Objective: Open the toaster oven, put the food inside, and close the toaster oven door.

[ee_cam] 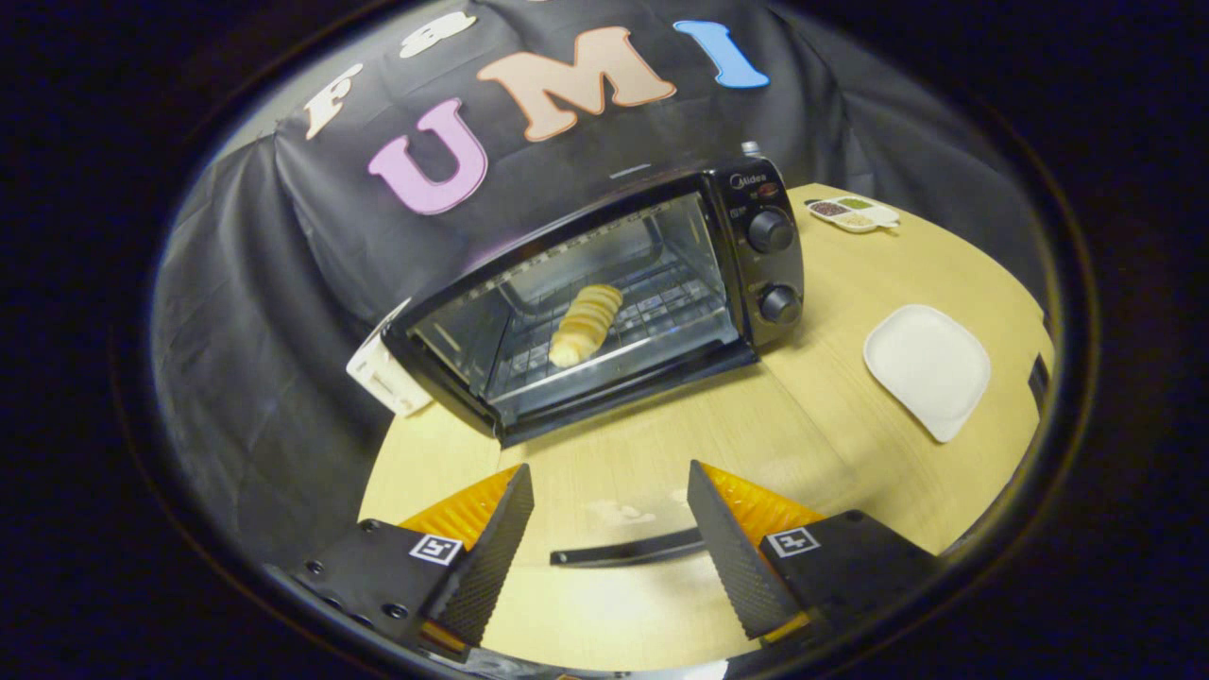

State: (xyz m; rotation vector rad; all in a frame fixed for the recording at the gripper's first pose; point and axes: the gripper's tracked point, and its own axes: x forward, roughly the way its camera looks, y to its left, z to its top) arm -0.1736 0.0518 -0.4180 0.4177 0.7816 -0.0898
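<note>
A black toaster oven (604,302) stands on the round wooden table (831,453), beyond my fingers and slightly tilted in my view. Its glass door (529,359) looks closed. Through the glass I see the food (586,324), a pale yellow ridged pastry roll, lying on the wire rack. Two knobs (773,231) sit on the oven's right panel. My gripper (609,470) hovers over the table in front of the oven, open, with nothing between its fingers.
An empty white square plate (928,368) lies on the table right of the oven. A small divided dish (853,213) sits at the far right behind it. A white block (383,373) stands against the oven's left side. A thin dark curved bar (628,550) shows between my fingers.
</note>
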